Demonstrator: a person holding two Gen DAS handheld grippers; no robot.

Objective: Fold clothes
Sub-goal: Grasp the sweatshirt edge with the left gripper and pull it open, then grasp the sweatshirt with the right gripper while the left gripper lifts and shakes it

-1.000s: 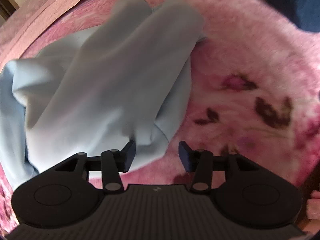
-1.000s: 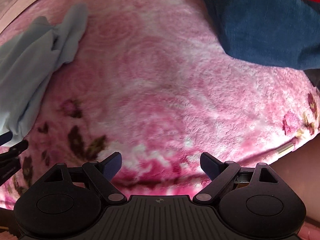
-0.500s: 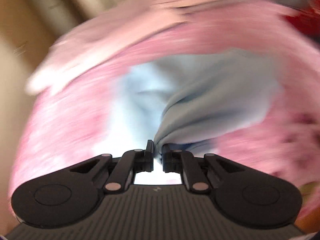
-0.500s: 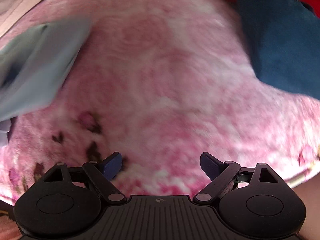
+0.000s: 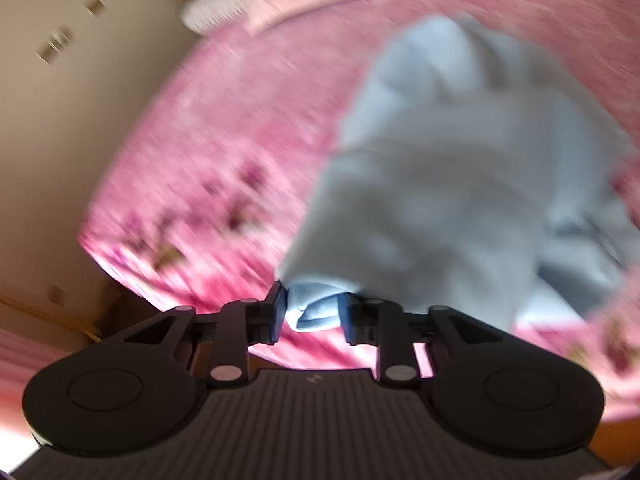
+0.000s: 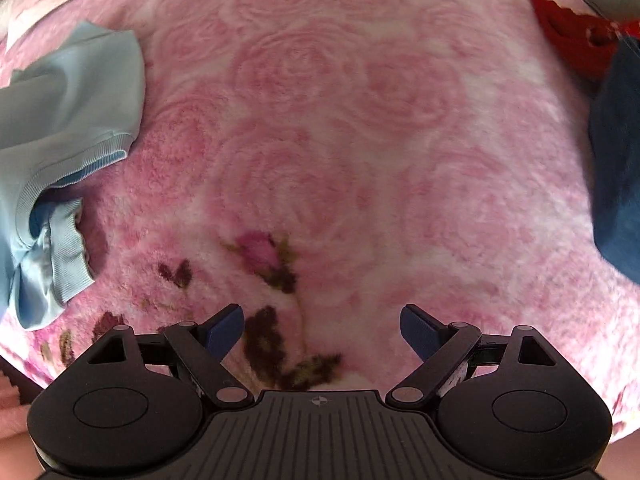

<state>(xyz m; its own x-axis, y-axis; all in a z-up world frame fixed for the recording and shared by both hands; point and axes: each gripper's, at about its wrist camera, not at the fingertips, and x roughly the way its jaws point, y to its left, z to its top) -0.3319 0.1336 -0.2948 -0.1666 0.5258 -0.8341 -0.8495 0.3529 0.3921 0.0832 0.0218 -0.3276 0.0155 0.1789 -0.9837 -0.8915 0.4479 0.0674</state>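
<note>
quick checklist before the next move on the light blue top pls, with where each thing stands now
1. Left gripper has cloth of the light blue top between its fingers: ok, though whether they clamp it cannot tell.
2. Right gripper open and free: ok.
3. Ribbed hem of the top in view for the right gripper: ok.
4. Bare pink blanket to lay the top on: ok.
5. Top lying flat: not ok, bunched.
6. Dark blue garment apart from the top: ok.

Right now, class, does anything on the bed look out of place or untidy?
Yes: the light blue garment lies crumpled on the pink blanket, its ribbed hem bunched. The left gripper has a fold between its fingers; the right gripper is open.
</note>
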